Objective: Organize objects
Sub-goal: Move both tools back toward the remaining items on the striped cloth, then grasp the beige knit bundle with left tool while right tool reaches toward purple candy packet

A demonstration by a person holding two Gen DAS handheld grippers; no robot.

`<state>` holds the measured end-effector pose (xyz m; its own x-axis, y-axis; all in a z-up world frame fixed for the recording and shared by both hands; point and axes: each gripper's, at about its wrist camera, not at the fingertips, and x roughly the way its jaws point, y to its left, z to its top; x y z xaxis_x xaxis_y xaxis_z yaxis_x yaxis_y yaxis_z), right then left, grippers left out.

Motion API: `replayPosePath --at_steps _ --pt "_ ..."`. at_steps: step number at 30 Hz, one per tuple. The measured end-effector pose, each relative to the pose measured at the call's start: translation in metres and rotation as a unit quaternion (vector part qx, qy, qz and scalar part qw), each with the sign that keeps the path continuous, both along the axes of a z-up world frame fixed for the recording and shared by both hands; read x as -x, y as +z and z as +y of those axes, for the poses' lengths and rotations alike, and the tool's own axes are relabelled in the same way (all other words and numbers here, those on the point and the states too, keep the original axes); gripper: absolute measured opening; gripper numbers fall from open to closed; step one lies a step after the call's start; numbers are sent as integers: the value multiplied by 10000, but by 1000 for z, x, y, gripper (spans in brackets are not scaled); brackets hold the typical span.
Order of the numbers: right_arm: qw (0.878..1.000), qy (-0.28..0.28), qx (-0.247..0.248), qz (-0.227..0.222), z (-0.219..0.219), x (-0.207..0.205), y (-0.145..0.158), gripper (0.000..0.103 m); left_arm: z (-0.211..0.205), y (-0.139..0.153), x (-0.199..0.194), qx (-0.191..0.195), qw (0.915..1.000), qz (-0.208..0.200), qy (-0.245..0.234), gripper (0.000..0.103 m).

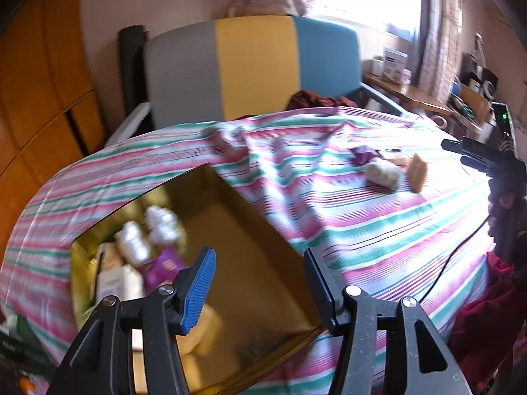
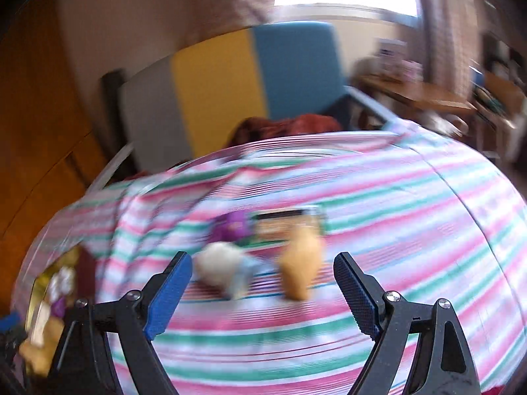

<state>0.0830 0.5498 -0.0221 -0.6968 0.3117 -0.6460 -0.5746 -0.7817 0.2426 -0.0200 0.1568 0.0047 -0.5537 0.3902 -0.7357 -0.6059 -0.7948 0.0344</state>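
Observation:
An open cardboard box (image 1: 197, 197) sits on the striped bed sheet (image 1: 362, 230), with white packets (image 1: 145, 233) and a purple packet (image 1: 163, 268) lying in its left part. My left gripper (image 1: 258, 253) hovers over the box, open, nothing between its blue pads. Further along the bed lie a whitish bundle (image 2: 220, 270), an orange-tan packet (image 2: 301, 263), a purple packet (image 2: 232, 227) and a flat clear-topped pack (image 2: 286, 223). My right gripper (image 2: 263, 256) stands open just short of the bundle and the tan packet, holding nothing. It also shows at the right edge of the left view, right gripper (image 1: 454, 153).
A grey, yellow and blue headboard (image 1: 257, 65) stands at the far end of the bed, with dark red cloth (image 1: 316, 98) below it. A wooden cupboard (image 1: 39, 98) is on the left. A cluttered desk (image 1: 411, 92) stands at the right, and red fabric (image 1: 484, 322) lies at the bed's near right.

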Motion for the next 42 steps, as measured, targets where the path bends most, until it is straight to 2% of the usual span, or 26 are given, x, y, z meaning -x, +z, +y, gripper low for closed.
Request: replayPosePath --at_steps 2,5,8,12,16,17,19,21,23,27,30,35,38,40,41,42 --pt "9986 -413 312 98 19 -11 -4 88 19 1 1 -4 9998 -45 -205 56" --pt "9962 -648 495 312 31 -23 -1 88 52 -3 1 46 9990 -120 -431 56" --pt "9942 -731 704 352 35 -27 -3 89 83 -8 3 65 9973 -254 -682 56" --pt "9913 -799 947 447 39 -31 -6 91 126 -20 17 -43 9928 -833 -859 56" --pt "9891 -796 1131 513 41 -33 -9 91 164 -30 27 -10 9910 -959 -933 56" --pt "9885 -790 1169 538 41 -34 -9 91 171 -32 28 11 9906 -953 -979 58" --pt "9875 -774 1247 573 42 -35 -9 91 190 -38 34 28 9888 -1035 -1077 73" --pt "9866 -768 1323 573 42 -35 -11 91 210 -46 44 -57 9841 -1357 -1145 79" --pt "9855 -757 1400 584 44 -34 -12 91 221 -52 52 -242 9792 -1700 -1080 79" --pt "9827 -765 1557 641 47 -36 -15 91 245 -71 74 -573 9674 -2394 -599 80" --pt "9809 -783 1643 684 48 -37 -16 92 258 -82 85 -760 9595 -2700 -250 82" --pt "9784 -762 1781 723 51 -37 -18 92 278 -99 98 -902 9512 -2943 231 87" --pt "9770 -749 1858 731 52 -37 -20 92 291 -104 101 -845 9533 -2869 411 87" --pt "9763 -742 1896 736 53 -36 -21 92 300 -109 101 -616 9584 -2757 412 82" --pt "9761 -735 1911 732 53 -36 -21 92 302 -109 99 -511 9638 -2589 383 80" --pt "9759 -736 1919 730 54 -35 -22 92 305 -108 95 -344 9708 -2354 298 73"
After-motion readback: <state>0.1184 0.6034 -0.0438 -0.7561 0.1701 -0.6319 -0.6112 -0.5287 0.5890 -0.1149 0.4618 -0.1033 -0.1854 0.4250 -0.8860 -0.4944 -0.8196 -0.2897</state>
